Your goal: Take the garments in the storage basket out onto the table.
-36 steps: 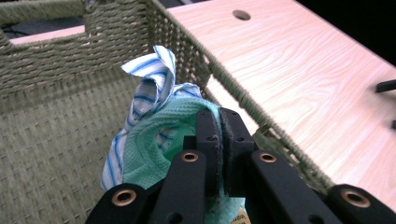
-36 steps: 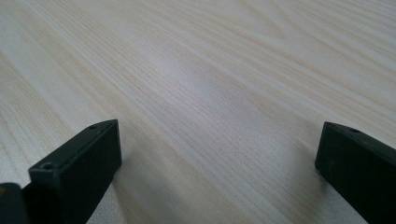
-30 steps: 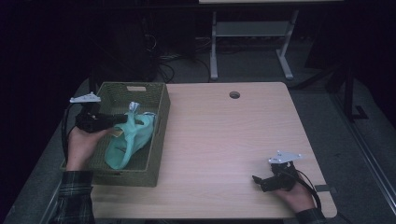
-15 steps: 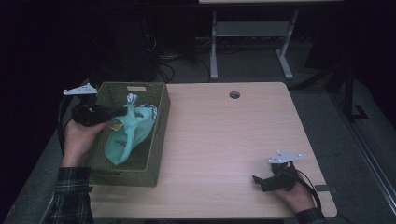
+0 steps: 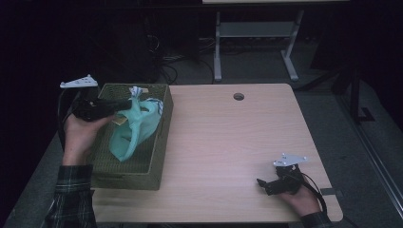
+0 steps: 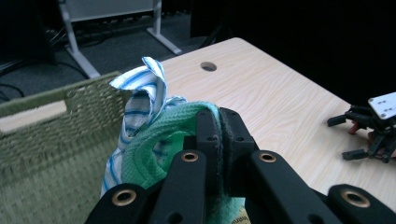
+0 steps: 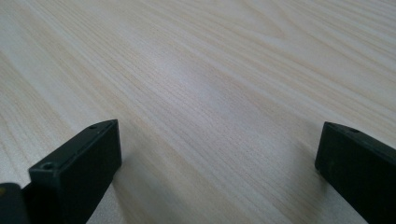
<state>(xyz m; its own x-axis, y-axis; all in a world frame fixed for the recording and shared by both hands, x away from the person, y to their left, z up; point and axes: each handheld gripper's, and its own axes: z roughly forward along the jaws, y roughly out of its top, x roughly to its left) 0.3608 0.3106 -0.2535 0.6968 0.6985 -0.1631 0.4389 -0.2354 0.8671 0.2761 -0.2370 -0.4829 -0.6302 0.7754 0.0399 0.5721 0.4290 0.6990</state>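
Showing a striped cloth [image 6: 140,93] behind green cloth [image 6: 177,140].

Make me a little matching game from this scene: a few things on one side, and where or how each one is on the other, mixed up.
Things:
1. green cloth
2. basket
3. left hand-held gripper
4. right hand-held gripper

Places or states:
A. jaws wide apart, low over bare wood near the table's front right corner
B. hangs from closed jaws, its lower end inside the basket
C. stands on the left part of the table
D. closed on cloth above the basket

Pairs: 1-B, 2-C, 3-D, 4-A
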